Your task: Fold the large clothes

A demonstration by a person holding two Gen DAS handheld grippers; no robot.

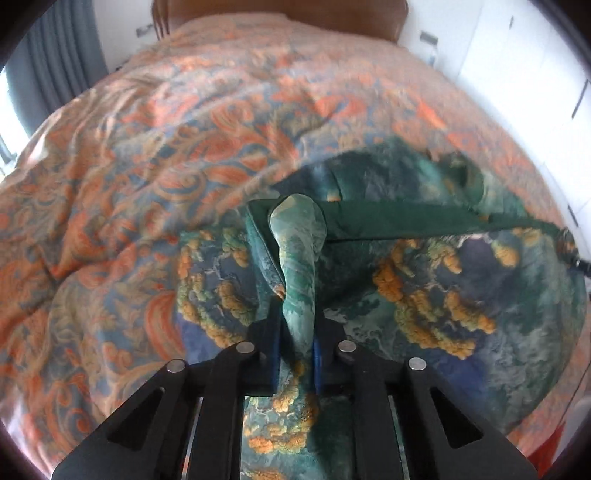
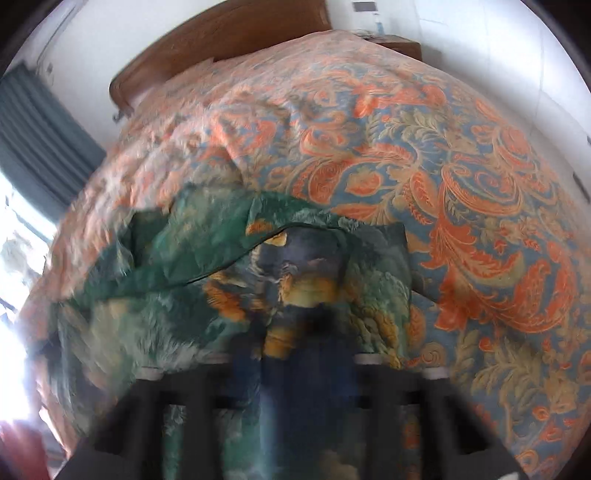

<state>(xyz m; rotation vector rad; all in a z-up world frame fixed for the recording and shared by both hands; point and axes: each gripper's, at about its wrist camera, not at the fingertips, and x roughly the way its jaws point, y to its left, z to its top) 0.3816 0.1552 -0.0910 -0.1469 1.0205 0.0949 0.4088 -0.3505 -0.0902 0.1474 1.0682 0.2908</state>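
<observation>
Left wrist view looks down the left hand-held gripper [image 1: 297, 332], whose two blue-padded fingers [image 1: 271, 354] are pressed together on a bunched ridge of the green printed garment [image 1: 424, 288]. The pinched fabric rises between the pads as a pale green roll toward 12 o'clock. From the top of that roll a plain dark green hem band [image 1: 399, 219] runs taut toward 3 o'clock, where it ends at the small dark tip of the other tool at the frame edge. The garment, patterned with orange and yellow clusters on blue-green, spreads from the center to 4 o'clock and lies on the bed [image 1: 166, 147], which is covered by an orange and blue paisley bedspread. A brown wooden headboard [image 1: 277, 9] sits at 12 o'clock, with grey curtains [image 1: 59, 48] at 10 o'clock.

Right wrist view is heavily blurred. The right hand-held gripper [image 2: 295, 380] appears as dark smeared shapes at 6 o'clock with garment fabric draped over and between its fingers; whether it is pinching or spread I cannot tell from this view. The green garment [image 2: 166, 266] fills the area from the center to 8 o'clock, its dark edge curving across it, on the same paisley bedspread [image 2: 461, 184].
</observation>
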